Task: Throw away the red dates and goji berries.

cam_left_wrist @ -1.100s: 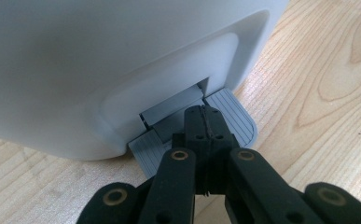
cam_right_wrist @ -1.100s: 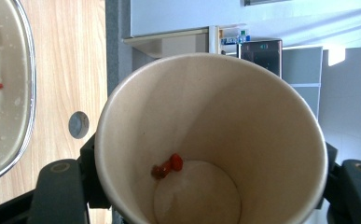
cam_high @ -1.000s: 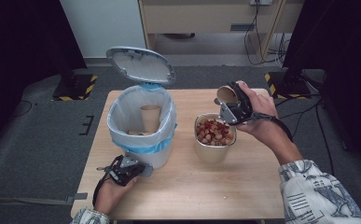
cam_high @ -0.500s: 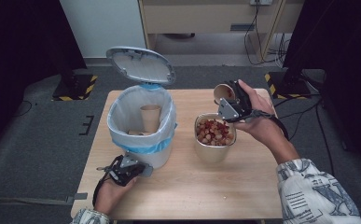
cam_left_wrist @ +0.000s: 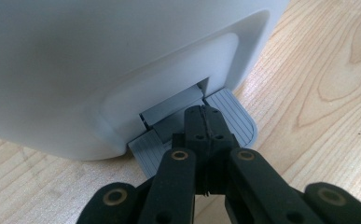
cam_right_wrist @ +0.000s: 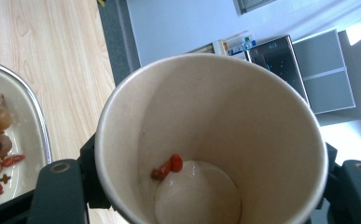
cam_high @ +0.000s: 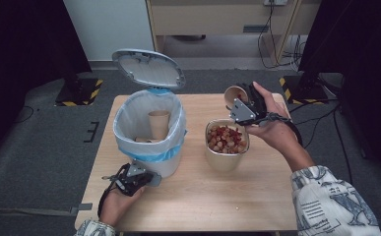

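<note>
Right gripper [cam_high: 244, 104], jaws clamped across a light, crushable paper cup [cam_right_wrist: 211, 140], tilts it over the steel bowl [cam_high: 225, 160] of mixed bits; left gripper [cam_left_wrist: 205, 125], jaws closed, presses the bin's pedal [cam_left_wrist: 234, 119].

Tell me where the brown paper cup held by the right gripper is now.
In the high view the brown paper cup is at the right, clamped in the right gripper, tilted above the far rim of the metal bowl.

tilted paper cup [cam_right_wrist: 211, 140], nearly empty
</note>
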A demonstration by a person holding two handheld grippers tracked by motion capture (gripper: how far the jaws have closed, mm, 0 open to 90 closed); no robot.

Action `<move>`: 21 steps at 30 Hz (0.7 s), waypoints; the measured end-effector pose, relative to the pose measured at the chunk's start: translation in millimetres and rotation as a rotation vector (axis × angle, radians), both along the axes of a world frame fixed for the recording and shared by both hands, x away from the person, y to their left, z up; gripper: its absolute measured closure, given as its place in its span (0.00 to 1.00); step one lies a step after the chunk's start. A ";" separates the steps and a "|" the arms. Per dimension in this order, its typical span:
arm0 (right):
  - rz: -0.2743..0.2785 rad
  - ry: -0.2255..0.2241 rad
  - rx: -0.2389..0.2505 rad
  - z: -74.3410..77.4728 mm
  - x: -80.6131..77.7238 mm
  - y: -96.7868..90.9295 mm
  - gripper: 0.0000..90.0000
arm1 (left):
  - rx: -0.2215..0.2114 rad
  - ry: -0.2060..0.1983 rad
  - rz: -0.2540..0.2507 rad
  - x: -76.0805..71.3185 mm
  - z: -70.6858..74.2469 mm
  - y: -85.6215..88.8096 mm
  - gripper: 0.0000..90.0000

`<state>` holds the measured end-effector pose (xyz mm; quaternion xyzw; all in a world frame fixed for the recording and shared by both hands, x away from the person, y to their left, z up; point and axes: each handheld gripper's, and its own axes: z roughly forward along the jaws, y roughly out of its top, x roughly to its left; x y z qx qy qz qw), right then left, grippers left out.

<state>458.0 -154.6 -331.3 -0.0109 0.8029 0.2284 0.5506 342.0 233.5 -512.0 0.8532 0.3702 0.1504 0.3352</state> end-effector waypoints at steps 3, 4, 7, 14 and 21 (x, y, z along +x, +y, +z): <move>0.005 0.006 0.012 1.2 0.1 1.5 0.31 | 0.000 0.000 0.000 0.0 0.0 0.0 1.00; 0.006 0.006 0.013 1.4 0.1 1.8 0.31 | 0.000 0.000 0.000 0.1 0.0 0.1 1.00; 0.009 0.013 0.021 1.8 0.2 3.2 0.31 | 0.000 0.001 0.000 0.1 0.0 0.1 1.00; 0.026 0.025 0.037 3.1 0.6 7.3 0.31 | -0.004 0.002 0.001 0.1 -0.1 0.1 1.00; 0.036 0.053 0.091 7.5 -0.2 10.7 0.31 | -0.008 0.003 0.002 0.1 -0.3 0.0 1.00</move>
